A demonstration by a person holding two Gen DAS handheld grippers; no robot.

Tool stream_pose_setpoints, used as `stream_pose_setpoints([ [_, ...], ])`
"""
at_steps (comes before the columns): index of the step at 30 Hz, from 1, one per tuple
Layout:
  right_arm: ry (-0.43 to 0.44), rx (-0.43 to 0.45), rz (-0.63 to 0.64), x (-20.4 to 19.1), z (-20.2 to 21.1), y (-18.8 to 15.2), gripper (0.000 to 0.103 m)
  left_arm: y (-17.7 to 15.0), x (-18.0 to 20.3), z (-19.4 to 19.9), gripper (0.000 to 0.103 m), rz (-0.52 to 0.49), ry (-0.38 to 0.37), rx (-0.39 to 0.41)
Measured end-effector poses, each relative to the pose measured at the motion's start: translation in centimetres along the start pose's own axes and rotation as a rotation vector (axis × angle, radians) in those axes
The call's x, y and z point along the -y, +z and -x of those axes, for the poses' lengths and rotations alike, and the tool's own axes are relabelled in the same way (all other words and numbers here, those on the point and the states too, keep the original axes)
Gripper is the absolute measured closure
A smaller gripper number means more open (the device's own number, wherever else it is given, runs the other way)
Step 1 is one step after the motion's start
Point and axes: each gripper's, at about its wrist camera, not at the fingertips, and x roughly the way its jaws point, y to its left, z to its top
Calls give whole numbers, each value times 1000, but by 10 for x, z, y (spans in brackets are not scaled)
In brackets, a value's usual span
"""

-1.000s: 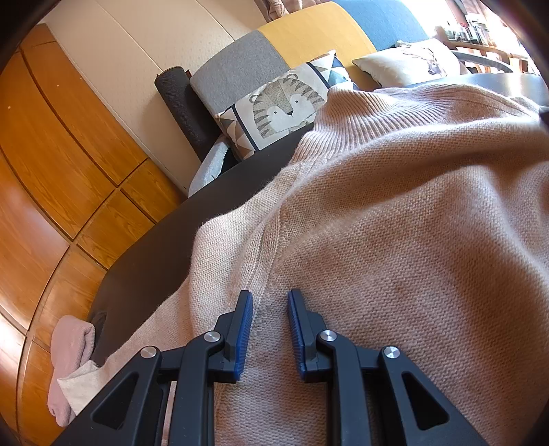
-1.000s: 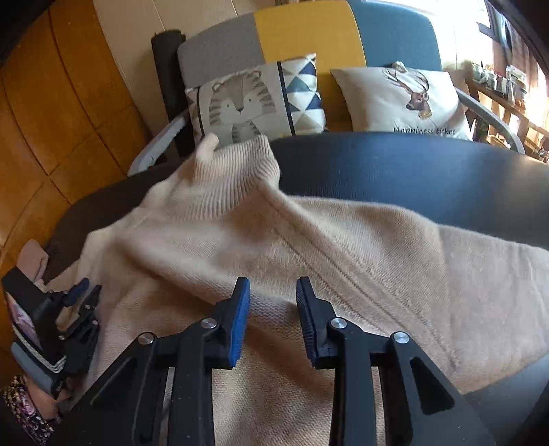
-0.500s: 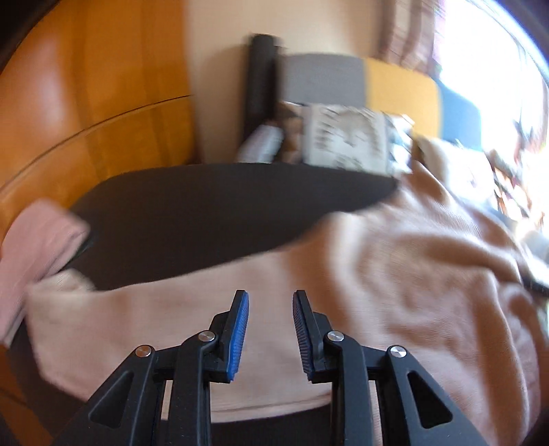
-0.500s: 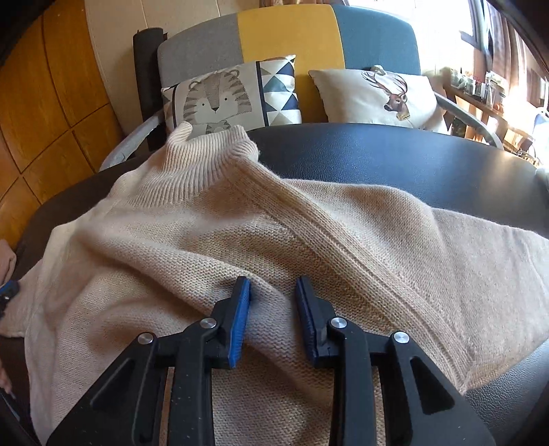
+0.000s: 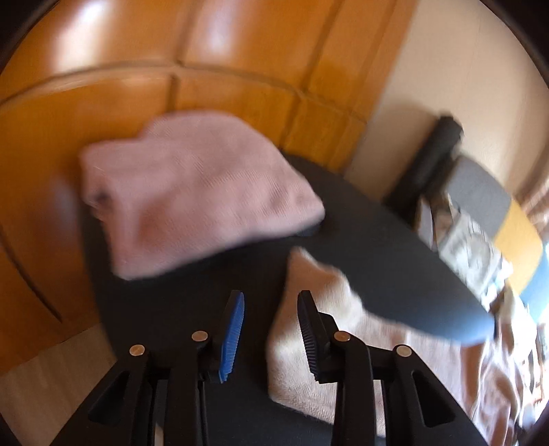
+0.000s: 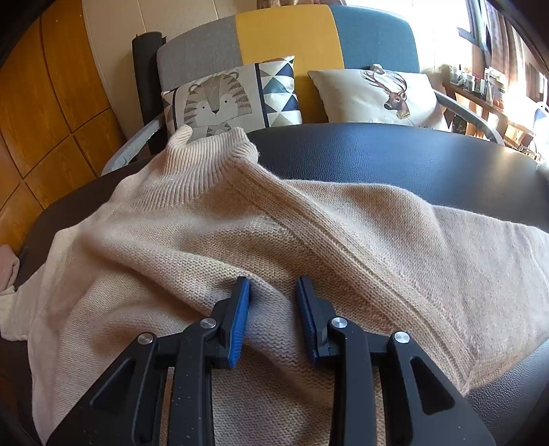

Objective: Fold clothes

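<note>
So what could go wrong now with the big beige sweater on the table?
1. The left gripper is opening with nothing between its fingers, and the sleeve end lies just beside it, so it might grab crookedly.
2. The right gripper has a bunched ridge of the beige sweater between its fingers; pulling could wrinkle it more.
3. The folded pink sweater sits close by and could get bumped.

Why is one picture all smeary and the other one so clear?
Left wrist view: everything is streaked with motion blur, even the pink cloth and the sweater; only the left gripper looks fairly sharp, jaws opening with nothing between them. Right wrist view: crisp knit on the sweater, though the window glares white and edges bend.
</note>
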Motion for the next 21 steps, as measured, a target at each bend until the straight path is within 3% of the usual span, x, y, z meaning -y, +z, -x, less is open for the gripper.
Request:
stream_pose_setpoints([
  [1,0,0,0,0,0,0,72,-1,8,-9,70,-31,14,-35],
  [4,-1,0,1,0,0,0,72,-8,36,-14,71,-91,-43,-36],
  [6,-6,-1,4,-1,-1,0,72,-14,63,-13,70,-132,-133,-23],
  [9,-10,0,8,-2,-1,0,72,-25,100,-21,70,-217,-216,-76],
  [13,-10,0,8,-2,-1,0,72,-43,121,-26,70,-267,-231,-119],
  [15,-9,0,8,-1,0,0,72,-38,110,-15,70,-232,-240,-62],
  [17,-8,0,7,0,0,0,72,-28,89,6,70,-173,-226,44],
  [19,-8,1,7,-1,-1,0,72,-12,62,19,70,-93,-158,115],
  [21,-8,1,6,-1,-1,-1,72,-1,33,14,70,7,-92,103],
])
